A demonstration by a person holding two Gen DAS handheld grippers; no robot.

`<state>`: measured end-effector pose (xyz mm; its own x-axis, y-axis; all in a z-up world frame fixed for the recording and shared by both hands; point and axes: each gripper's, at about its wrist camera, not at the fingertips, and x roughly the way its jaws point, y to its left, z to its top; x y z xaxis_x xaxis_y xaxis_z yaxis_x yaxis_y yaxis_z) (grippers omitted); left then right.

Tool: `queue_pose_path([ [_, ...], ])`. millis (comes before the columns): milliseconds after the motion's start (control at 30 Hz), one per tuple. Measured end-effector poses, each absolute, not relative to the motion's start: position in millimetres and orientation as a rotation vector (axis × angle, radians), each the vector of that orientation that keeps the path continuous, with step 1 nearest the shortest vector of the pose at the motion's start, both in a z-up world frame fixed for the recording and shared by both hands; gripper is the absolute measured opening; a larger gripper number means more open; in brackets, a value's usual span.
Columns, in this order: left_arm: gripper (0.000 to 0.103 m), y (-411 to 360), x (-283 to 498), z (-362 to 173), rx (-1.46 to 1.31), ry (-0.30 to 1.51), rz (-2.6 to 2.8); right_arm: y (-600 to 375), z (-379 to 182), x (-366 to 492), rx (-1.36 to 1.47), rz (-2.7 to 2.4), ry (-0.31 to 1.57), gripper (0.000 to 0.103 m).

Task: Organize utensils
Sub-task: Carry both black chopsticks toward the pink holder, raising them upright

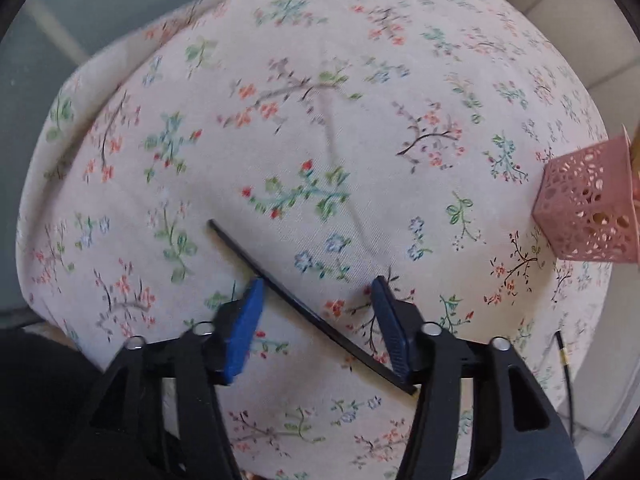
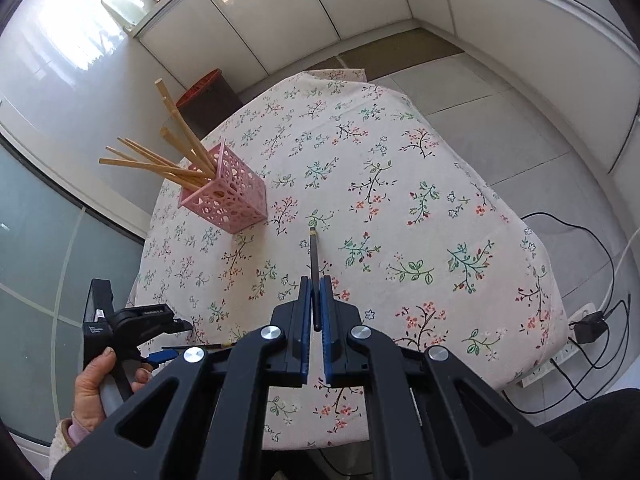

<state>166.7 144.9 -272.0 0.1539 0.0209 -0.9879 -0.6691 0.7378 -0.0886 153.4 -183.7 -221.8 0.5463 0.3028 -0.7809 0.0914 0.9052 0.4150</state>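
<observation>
A black chopstick (image 1: 304,300) lies on the floral tablecloth (image 1: 320,120), slanting between the open fingers of my left gripper (image 1: 318,286), which hovers just over it. My right gripper (image 2: 316,284) is shut on a second black chopstick (image 2: 314,264) with a gold tip, held above the cloth and pointing away. A pink perforated holder (image 2: 228,196) with several wooden chopsticks (image 2: 168,156) stands at the table's left in the right wrist view; it also shows at the right edge of the left wrist view (image 1: 592,208).
The left hand-held gripper (image 2: 132,320) sits at the table's near-left corner. A brown bin with red rim (image 2: 208,96) stands beyond the table. Cables and a power strip (image 2: 568,344) lie on the floor at right. White cabinets line the far walls.
</observation>
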Motion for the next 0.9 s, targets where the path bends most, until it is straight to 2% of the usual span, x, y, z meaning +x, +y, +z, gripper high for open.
queue_pose_path([
  [33, 0.019, 142.3, 169.8, -270.4, -0.570, 1.321, 0.503, -184.0, -220.4, 155.3, 0.441, 0.131, 0.989, 0.005],
  [133, 0.016, 144.6, 171.7, -268.2, -0.545, 1.304, 0.444, -183.4, -218.8, 160.2, 0.442, 0.135, 0.987, 0.005],
  [267, 0.005, 162.9, 168.9, -266.7, -0.633, 1.238, 0.287, -179.5, -214.2, 165.1, 0.423, 0.153, 0.997, 0.005],
  [400, 0.004, 171.5, 161.5, -256.4, -0.695, 1.163, 0.174, -177.4, -198.1, 167.9, 0.384, 0.161, 0.972, 0.005],
  [733, 0.004, 134.7, 138.2, -151.7, -0.491, 0.878, -0.039, -184.6, -157.2, 175.5, 0.351, 0.185, 0.921, 0.005],
  [800, 0.000, 127.4, 132.5, -127.6, -0.439, 0.817, -0.061, -186.3, -147.8, 176.0, 0.342, 0.187, 0.905, 0.005],
  [900, 0.000, 113.8, 136.3, -97.7, -0.388, 0.736, -0.077, -189.4, -133.2, 177.2, 0.343, 0.191, 0.883, 0.005],
])
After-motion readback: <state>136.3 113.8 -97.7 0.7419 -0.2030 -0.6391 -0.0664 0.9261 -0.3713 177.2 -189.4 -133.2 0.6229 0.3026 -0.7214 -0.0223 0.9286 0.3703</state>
